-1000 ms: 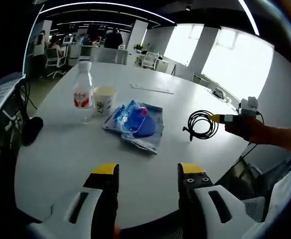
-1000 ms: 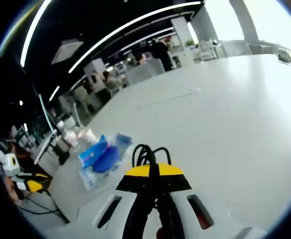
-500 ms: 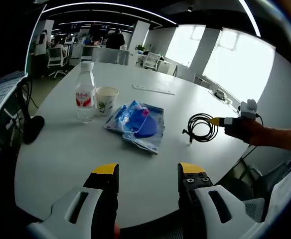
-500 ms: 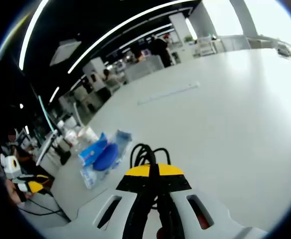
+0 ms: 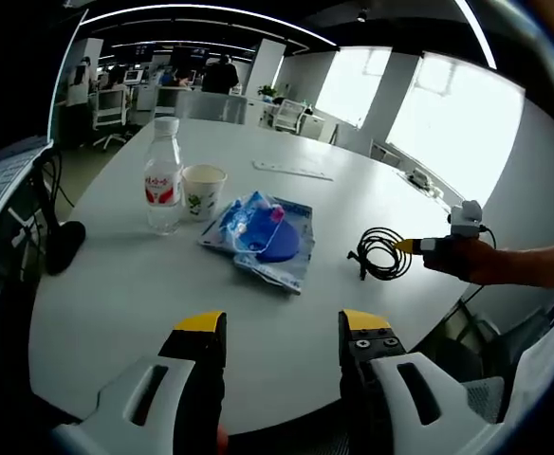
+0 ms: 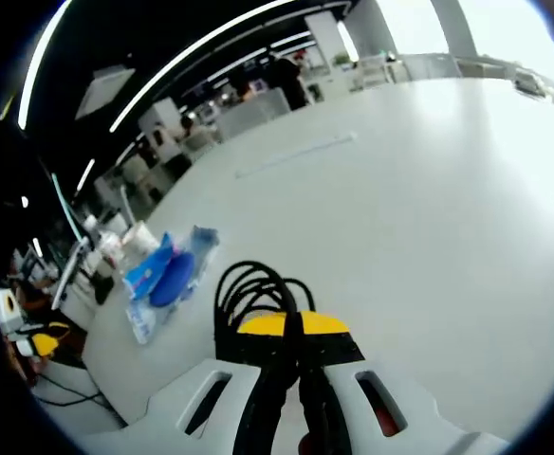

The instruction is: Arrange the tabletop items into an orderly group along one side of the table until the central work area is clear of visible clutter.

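On the white round table (image 5: pixel 144 284) stand a clear water bottle (image 5: pixel 162 175) with a red label and a paper cup (image 5: pixel 201 191) beside it. A blue plastic packet (image 5: pixel 260 237) lies in the middle. A coiled black cable (image 5: pixel 381 252) lies at the right, and my right gripper (image 5: pixel 412 245) reaches in from the right, shut on it. In the right gripper view the cable's loops (image 6: pixel 250 292) rise just past my shut right gripper (image 6: pixel 291 327), with the blue packet (image 6: pixel 168 278) to the left. My left gripper (image 5: pixel 283 332) stands open over the near table edge, nothing between its fingers.
A long white ruler (image 5: pixel 291 171) lies at the far side of the table, also seen as the ruler (image 6: pixel 294 154). A dark object (image 5: pixel 61 245) sits at the left table edge. Office chairs and people are in the background.
My right gripper has shifted slightly with the cable in it; the right gripper view has tilted so more of the coil shows. The left gripper has barely moved.
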Available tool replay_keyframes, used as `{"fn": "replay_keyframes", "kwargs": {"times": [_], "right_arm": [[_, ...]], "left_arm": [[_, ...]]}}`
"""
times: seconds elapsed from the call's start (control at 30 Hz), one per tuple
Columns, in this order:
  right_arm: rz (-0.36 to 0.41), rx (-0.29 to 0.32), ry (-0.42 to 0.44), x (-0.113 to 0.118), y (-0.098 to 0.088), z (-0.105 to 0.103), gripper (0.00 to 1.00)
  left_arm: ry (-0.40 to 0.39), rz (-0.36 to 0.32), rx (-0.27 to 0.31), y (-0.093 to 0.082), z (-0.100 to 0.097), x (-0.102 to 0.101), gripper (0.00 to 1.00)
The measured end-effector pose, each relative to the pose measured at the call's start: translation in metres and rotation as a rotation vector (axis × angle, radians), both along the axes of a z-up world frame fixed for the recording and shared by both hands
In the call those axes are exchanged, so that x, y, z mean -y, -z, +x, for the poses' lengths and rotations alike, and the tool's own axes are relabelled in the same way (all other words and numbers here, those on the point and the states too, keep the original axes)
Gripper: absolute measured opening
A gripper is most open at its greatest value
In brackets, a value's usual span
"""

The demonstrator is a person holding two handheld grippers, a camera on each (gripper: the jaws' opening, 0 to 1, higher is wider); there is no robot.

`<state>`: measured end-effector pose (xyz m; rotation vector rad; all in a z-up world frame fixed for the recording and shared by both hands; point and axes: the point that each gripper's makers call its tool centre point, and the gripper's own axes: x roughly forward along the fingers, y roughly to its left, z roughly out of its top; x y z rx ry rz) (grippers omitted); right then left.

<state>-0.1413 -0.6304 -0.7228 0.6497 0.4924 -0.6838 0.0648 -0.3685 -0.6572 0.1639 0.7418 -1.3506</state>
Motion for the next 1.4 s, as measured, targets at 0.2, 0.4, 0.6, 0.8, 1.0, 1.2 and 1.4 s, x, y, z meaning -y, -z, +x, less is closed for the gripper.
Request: {"fn": "replay_keyframes", "kwargs": {"times": [0.2,0.4,0.6,0.8,1.0,1.2,1.4], "right_arm": [[0.014,-0.018,0.011,0.003,0.011,-0.003,0.00],[0.016,-0.035,0.002,0.002,0.016,-0.003,0.00],[0.003,-0.055,-0.010,0.004,0.017,-0.004,0.01],[-0.001,-0.055,-0.012,0.004,0.016,-0.005,0.01],[-0.007,-0.052,-0.009,0.006,0.014,-0.008,0.02],[-0.015,-0.055,-0.018,0.005,0.012,-0.010,0.04],[-0.028,-0.067,-0.045,0.011,0.011,-0.007,0.07]], "left_arm": [[0.001,0.004,0.004,-0.001,0.001,0.000,0.47],[-0.005,0.007,0.006,-0.002,0.003,0.000,0.47],[-0.006,0.007,0.011,-0.003,0.004,0.002,0.47],[-0.006,0.009,0.012,-0.003,0.004,0.005,0.47],[-0.018,0.008,0.000,-0.002,0.006,0.005,0.46],[-0.031,0.007,-0.015,0.001,0.006,0.006,0.46],[-0.051,0.007,-0.042,0.005,0.008,0.008,0.44]]}}
